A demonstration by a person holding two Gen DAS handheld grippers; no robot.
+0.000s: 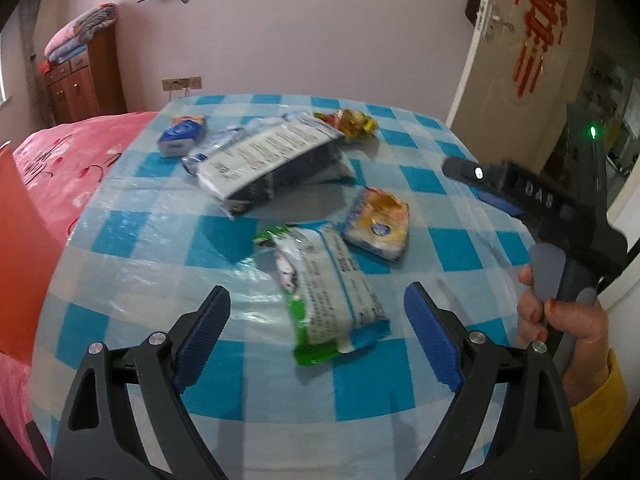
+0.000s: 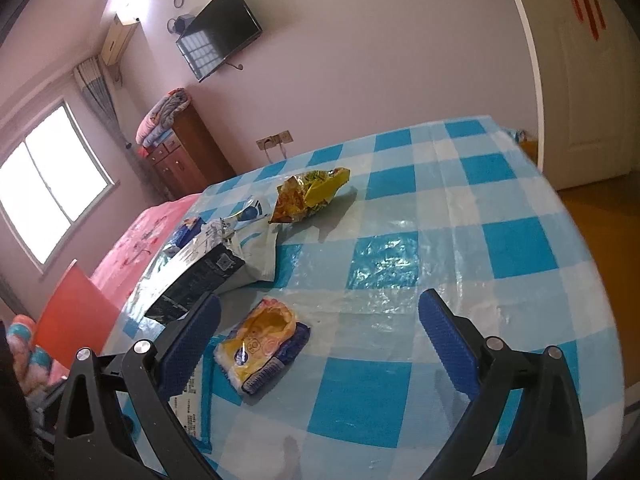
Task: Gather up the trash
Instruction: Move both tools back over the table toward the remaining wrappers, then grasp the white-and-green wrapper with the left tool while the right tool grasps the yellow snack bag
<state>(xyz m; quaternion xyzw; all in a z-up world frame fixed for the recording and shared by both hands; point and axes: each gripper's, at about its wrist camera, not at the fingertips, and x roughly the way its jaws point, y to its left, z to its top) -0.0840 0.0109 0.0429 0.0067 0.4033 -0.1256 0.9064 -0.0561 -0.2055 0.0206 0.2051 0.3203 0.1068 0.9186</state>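
Note:
Several wrappers lie on a blue-and-white checked table [image 1: 132, 232]. A green-and-white packet [image 1: 328, 292] lies just ahead of my open, empty left gripper [image 1: 318, 304], between its fingers. A yellow-and-blue tissue pack [image 1: 378, 224] lies to its right; it also shows in the right wrist view [image 2: 264, 344], ahead and left of my open, empty right gripper [image 2: 320, 312]. A large white-and-black bag [image 1: 268, 160] lies behind, also in the right wrist view [image 2: 208, 264]. A crumpled yellow wrapper [image 2: 312, 194] and a small blue pack [image 1: 182, 136] lie at the back.
The right gripper's black handle, held in a hand [image 1: 568, 320], stands at the table's right side. A pink bed [image 1: 80, 152] and an orange chair back [image 2: 72, 316] flank the left edge. A white door [image 2: 584, 120] is to the right.

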